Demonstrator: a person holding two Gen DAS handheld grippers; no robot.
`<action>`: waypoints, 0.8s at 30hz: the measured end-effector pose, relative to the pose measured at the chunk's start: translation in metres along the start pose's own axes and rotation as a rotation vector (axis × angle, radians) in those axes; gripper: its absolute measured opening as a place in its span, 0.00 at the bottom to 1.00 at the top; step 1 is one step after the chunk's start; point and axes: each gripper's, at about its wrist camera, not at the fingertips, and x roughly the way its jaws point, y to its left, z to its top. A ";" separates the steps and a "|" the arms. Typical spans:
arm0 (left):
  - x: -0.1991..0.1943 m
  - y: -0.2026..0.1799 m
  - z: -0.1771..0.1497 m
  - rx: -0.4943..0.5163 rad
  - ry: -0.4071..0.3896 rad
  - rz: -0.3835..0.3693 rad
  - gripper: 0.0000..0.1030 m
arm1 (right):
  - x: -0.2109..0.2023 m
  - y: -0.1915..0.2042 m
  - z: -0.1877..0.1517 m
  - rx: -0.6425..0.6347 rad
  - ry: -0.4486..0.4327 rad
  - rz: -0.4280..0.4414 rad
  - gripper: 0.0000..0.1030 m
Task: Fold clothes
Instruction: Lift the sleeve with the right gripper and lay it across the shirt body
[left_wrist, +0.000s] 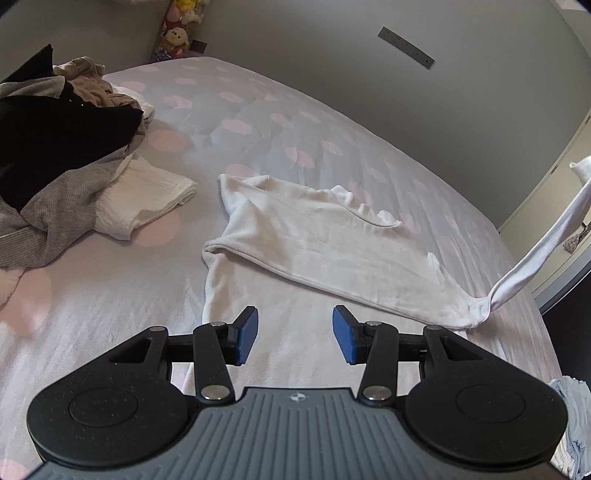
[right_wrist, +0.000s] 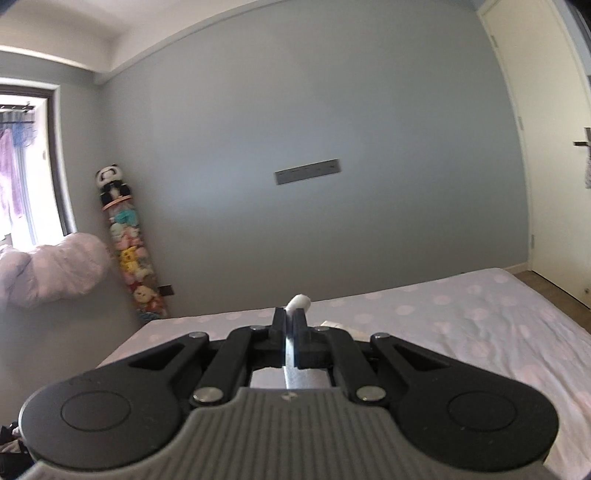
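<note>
A white long-sleeved top (left_wrist: 310, 236) lies partly folded on the pink-dotted bed sheet (left_wrist: 258, 122) in the left wrist view. One sleeve (left_wrist: 546, 243) is stretched up and off to the right, out of frame. My left gripper (left_wrist: 294, 334) hovers open over the near hem of the top, nothing between its blue pads (left_wrist: 245, 334). In the right wrist view my right gripper (right_wrist: 290, 321) is shut on a strip of the white sleeve cloth (right_wrist: 300, 302), whose end pokes out past the fingertips, high above the bed.
A heap of black, grey and beige clothes (left_wrist: 62, 147) with a folded white piece (left_wrist: 147, 199) sits at the bed's left. A tall column of plush toys (right_wrist: 129, 251) leans in the corner. A pale door (right_wrist: 554, 147) is at the right, a lilac duvet (right_wrist: 51, 269) at the left.
</note>
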 end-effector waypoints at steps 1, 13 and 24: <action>0.000 0.003 0.001 -0.005 -0.003 0.000 0.41 | 0.006 0.015 -0.002 -0.020 0.010 0.036 0.04; 0.010 0.031 0.008 -0.038 -0.005 0.006 0.41 | 0.083 0.164 -0.092 -0.188 0.234 0.362 0.04; 0.019 0.043 0.025 -0.005 -0.002 0.030 0.44 | 0.131 0.201 -0.239 -0.087 0.518 0.442 0.04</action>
